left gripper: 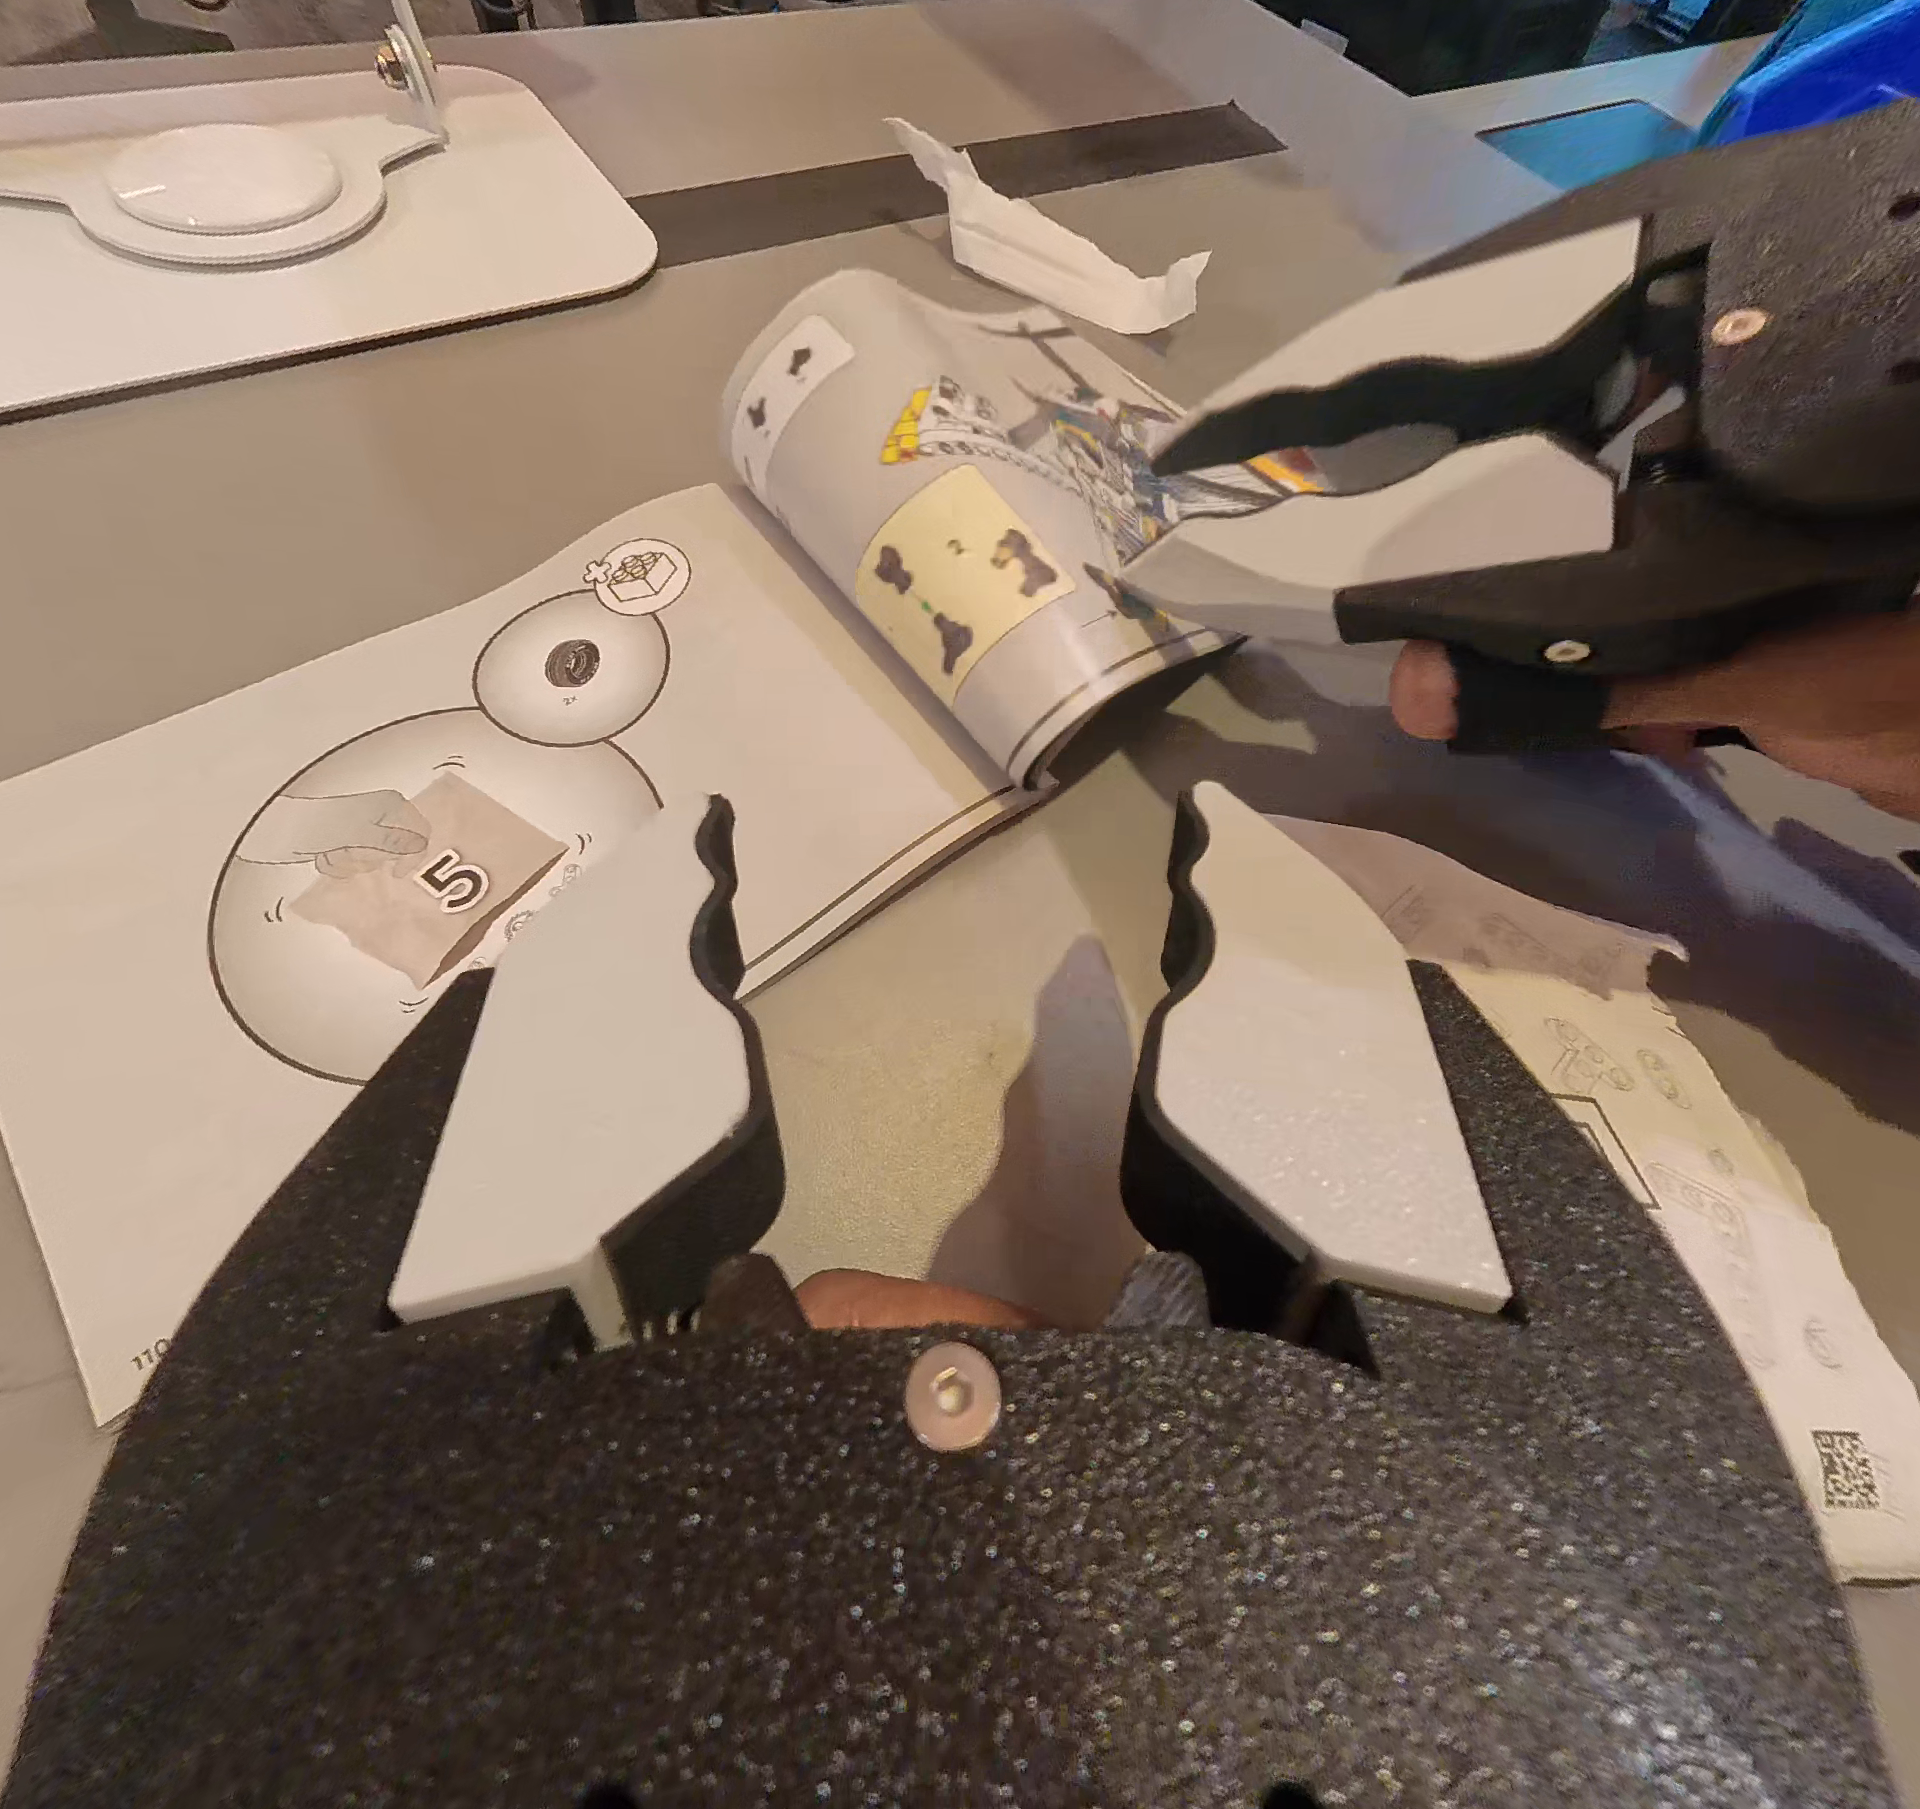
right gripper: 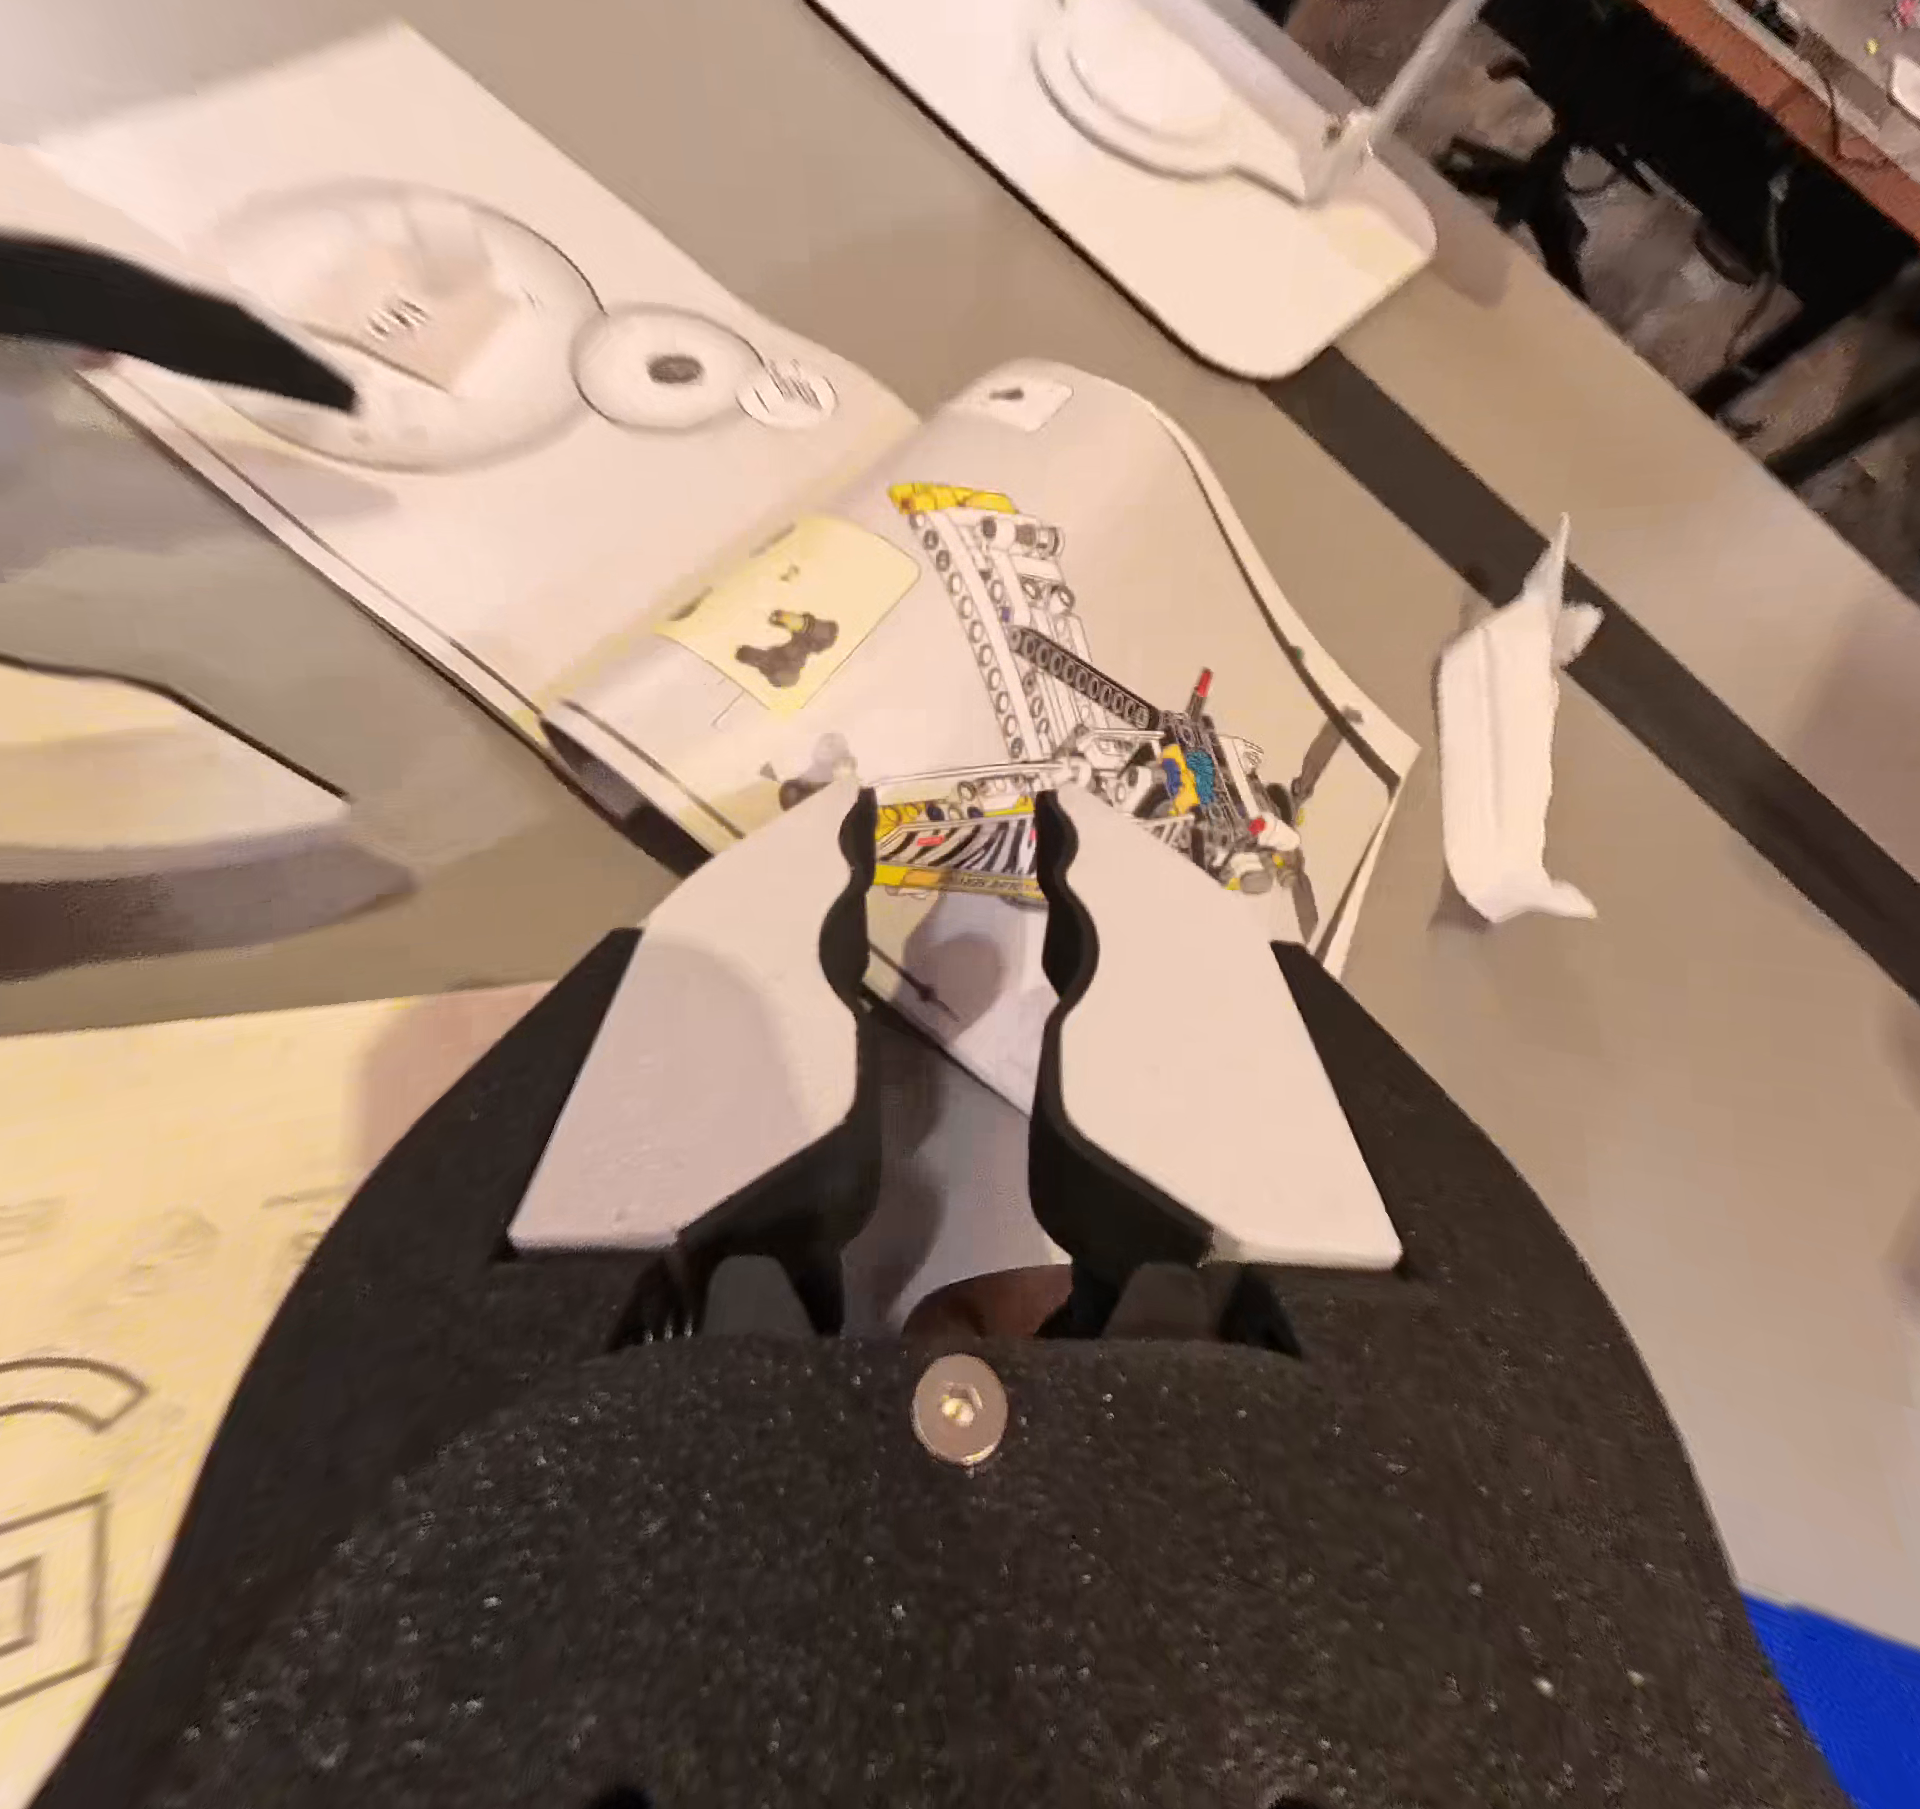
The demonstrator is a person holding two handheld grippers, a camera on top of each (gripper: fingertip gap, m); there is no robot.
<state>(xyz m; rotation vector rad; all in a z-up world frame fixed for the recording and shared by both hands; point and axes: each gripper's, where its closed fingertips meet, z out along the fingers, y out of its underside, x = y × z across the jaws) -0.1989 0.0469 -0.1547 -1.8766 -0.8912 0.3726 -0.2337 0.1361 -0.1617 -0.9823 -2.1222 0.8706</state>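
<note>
An open instruction booklet [left gripper: 810,720] lies on the grey table [left gripper: 312,533]. Its right page [left gripper: 935,533], with a coloured drawing of a brick-built vehicle, curls up from the spine. My left gripper [left gripper: 956,803] is open wide and empty, just above the table at the booklet's near edge. My right gripper [left gripper: 1143,512] comes in from the right and hovers over the curled page. In the right wrist view the right gripper [right gripper: 956,803] is partly open, and the page [right gripper: 1039,616] shows through the gap behind the fingers. The pads press on nothing. One left finger [right gripper: 208,346] shows blurred at the left.
A torn strip of white paper [left gripper: 1049,232] lies beyond the booklet, also in the right wrist view [right gripper: 1496,751]. A white stand base with a round disc [left gripper: 260,201] sits at the far left. A pale printed paper bag [left gripper: 1662,1188] lies near right. A blue bin [left gripper: 1829,76] stands far right.
</note>
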